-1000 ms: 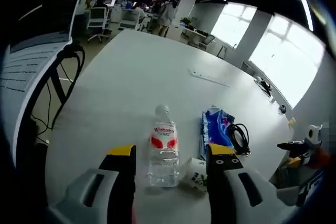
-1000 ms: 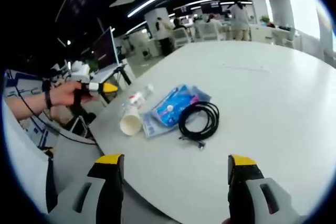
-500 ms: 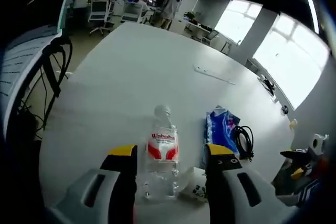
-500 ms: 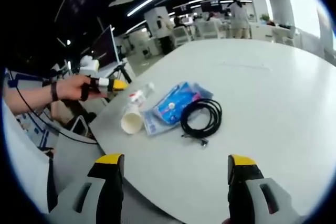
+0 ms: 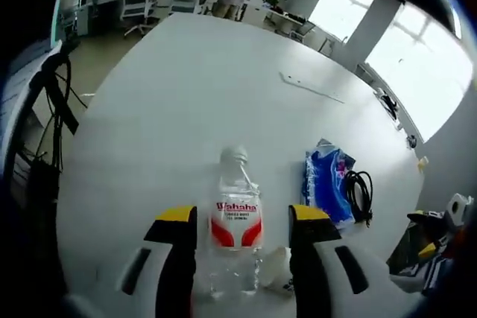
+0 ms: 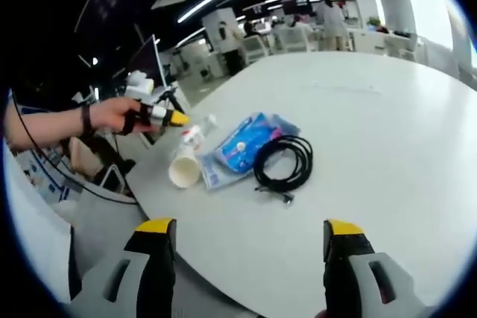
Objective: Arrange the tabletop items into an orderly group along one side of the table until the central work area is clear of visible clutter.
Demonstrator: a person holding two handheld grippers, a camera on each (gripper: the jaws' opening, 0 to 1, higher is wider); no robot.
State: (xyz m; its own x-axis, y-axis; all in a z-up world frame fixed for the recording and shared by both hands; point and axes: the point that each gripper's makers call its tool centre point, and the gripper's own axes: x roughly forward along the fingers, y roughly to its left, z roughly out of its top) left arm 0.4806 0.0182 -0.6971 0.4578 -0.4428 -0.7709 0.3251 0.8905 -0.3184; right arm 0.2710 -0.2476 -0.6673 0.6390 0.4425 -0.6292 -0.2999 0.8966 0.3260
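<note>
A clear water bottle [image 5: 235,229] with a red-and-white label lies on the white table [image 5: 186,102], cap pointing away. My left gripper [image 5: 242,217] is open, one yellow-tipped jaw on each side of the bottle's body, with gaps left. A white paper cup [image 5: 274,277] lies on its side by the bottle's base. To the right lie a blue packet [image 5: 326,188] and a coiled black cable [image 5: 359,195]. In the right gripper view, my right gripper [image 6: 250,232] hangs open above the near table edge, short of the cable [image 6: 283,165], packet [image 6: 242,147], cup [image 6: 182,170] and bottle [image 6: 195,133]. The left gripper [image 6: 160,115] enters there in a hand [image 6: 119,113].
A thin pale strip [image 5: 311,88] lies farther up the table. Broad bare tabletop [image 6: 373,132] stretches beyond the items. Office chairs, desks and people stand at the room's far end. A monitor and stand [image 6: 153,72] are off the table's left side.
The left gripper has moved forward over the table, so its jaws now flank the bottle's body. The right gripper has stayed about where it was.
</note>
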